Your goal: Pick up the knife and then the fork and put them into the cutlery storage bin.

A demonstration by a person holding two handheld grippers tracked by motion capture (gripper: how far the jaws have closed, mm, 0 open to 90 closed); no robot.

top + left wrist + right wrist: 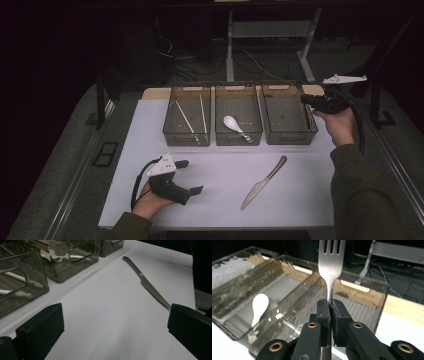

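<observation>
My right gripper (306, 99) is up at the far right of the table, by the right-hand clear bin (289, 136). In the right gripper view its jaws (329, 306) are shut on the neck of a metal fork (331, 262), with the tines pointing away over that bin's rim (362, 287). A table knife (263, 182) lies diagonally on the white mat in front of the bins. The left gripper (192, 176) rests low at the front left, jaws wide apart and nothing between them. In the left gripper view (115, 315) the knife (150, 287) lies ahead, towards its right jaw.
Three clear bins stand in a row at the back of the mat. The left bin (186, 137) holds chopsticks (186, 120). The middle bin (238, 138) holds a white spoon (235, 125), also seen through the plastic (259, 306). Desk legs and cables lie beyond.
</observation>
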